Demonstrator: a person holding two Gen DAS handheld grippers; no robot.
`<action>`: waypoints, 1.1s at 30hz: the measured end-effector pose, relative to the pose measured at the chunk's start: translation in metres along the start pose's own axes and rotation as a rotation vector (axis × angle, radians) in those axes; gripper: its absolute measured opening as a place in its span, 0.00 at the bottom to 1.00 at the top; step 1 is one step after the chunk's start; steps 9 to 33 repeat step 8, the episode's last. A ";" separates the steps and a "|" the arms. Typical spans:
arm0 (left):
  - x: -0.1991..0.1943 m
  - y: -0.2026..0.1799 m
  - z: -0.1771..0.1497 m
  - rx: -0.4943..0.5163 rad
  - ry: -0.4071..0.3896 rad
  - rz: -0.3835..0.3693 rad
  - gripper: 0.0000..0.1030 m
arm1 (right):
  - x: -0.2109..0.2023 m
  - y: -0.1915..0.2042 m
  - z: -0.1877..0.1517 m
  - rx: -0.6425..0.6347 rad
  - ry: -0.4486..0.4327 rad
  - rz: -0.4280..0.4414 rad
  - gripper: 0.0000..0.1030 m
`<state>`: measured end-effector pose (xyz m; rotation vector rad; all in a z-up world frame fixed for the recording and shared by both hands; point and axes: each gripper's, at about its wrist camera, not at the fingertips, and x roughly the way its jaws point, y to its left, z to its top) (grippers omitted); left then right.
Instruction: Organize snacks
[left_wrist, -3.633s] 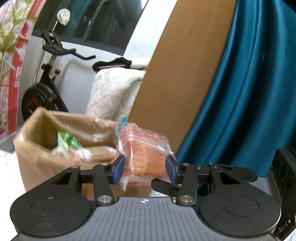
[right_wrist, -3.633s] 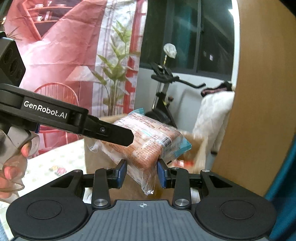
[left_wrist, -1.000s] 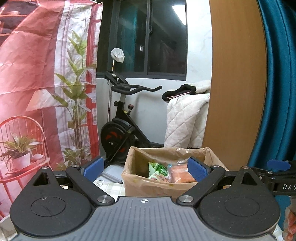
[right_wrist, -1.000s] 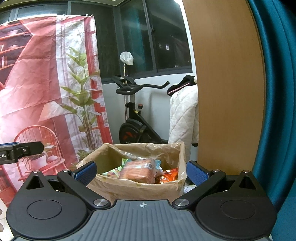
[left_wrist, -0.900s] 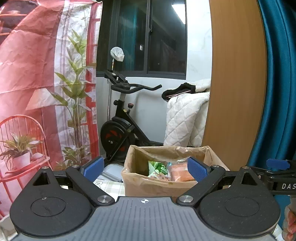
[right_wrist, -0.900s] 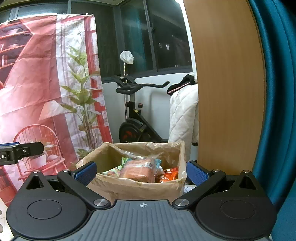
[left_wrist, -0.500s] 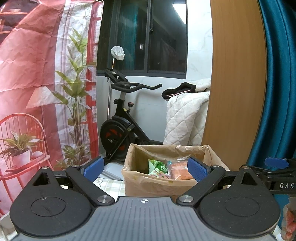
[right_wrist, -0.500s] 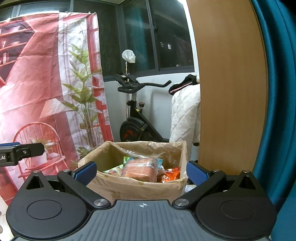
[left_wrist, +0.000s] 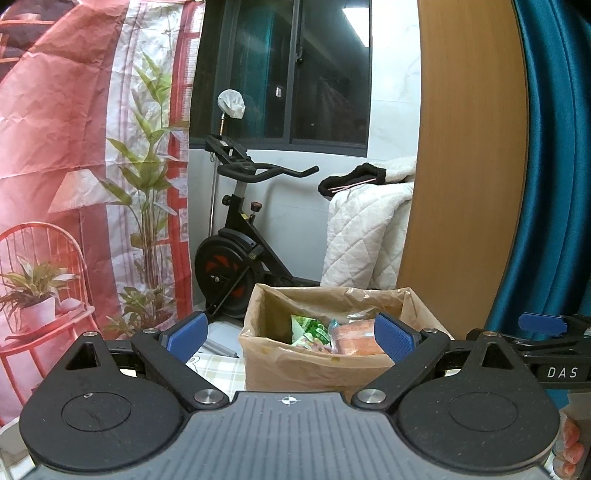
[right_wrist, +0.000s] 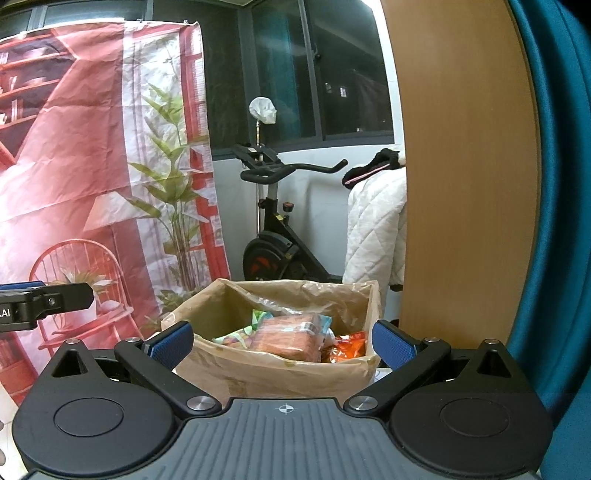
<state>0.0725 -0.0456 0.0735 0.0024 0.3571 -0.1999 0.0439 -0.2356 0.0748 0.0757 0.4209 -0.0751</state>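
Wooden panel (right_wrist: 465, 177) right of snack box (right_wrist: 273, 373); both hand-held grippers (left_wrist: 290, 336) (right_wrist: 282, 341) spread, empty, short of rim.

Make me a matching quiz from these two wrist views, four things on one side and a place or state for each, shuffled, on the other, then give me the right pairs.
Things:
1. orange snack pack
2. cardboard box
3. left gripper
4. exercise bike

Places or states:
A. on the floor beyond the box, under the dark window
B. jaws wide open, holding nothing
C. lying inside the box on top of other snacks
D. lined with brown paper, top open, snacks inside

Pairs: 1-C, 2-D, 3-B, 4-A
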 end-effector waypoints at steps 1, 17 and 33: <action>0.000 0.000 0.000 -0.001 0.001 -0.001 0.95 | 0.000 0.000 0.000 0.000 0.000 0.001 0.99; 0.001 -0.001 -0.002 -0.002 0.002 -0.008 0.95 | 0.001 -0.001 0.000 -0.006 0.005 0.008 0.99; 0.001 -0.001 -0.002 -0.002 0.002 -0.008 0.95 | 0.001 -0.001 0.000 -0.006 0.005 0.008 0.99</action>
